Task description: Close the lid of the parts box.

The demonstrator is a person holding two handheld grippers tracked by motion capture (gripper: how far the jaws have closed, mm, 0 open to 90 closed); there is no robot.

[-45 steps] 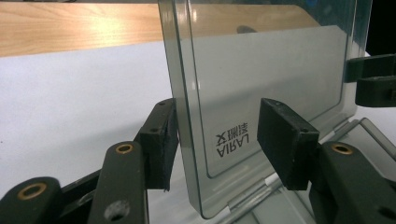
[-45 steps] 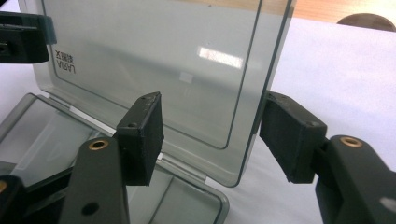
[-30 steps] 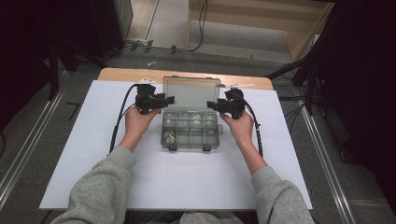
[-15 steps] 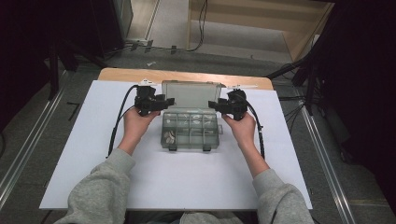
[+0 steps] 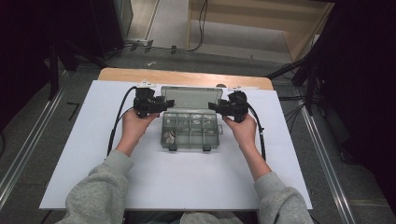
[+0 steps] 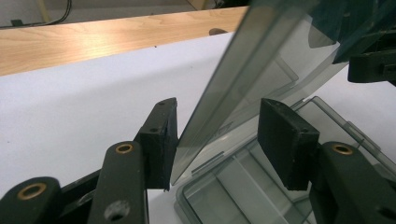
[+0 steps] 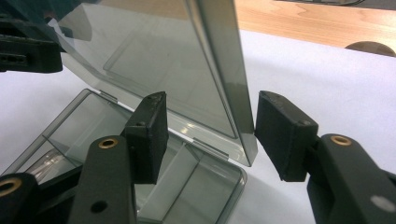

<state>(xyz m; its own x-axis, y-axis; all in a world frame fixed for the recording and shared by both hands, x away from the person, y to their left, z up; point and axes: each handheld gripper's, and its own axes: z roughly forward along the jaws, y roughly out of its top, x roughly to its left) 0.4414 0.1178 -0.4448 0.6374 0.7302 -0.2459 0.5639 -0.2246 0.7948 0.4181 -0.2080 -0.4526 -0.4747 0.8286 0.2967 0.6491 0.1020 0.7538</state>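
Lid (image 5: 191, 96) lower toward box (image 5: 190, 136); left claw (image 5: 167, 101) and right claw (image 5: 214, 106) released astride its ends, palms inward.

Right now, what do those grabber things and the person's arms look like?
Both are black. The left gripper and the right gripper each have two flat black jaws with blocky pads and brass-ringed holes. A black cable trails from each. The person wears grey sleeves.
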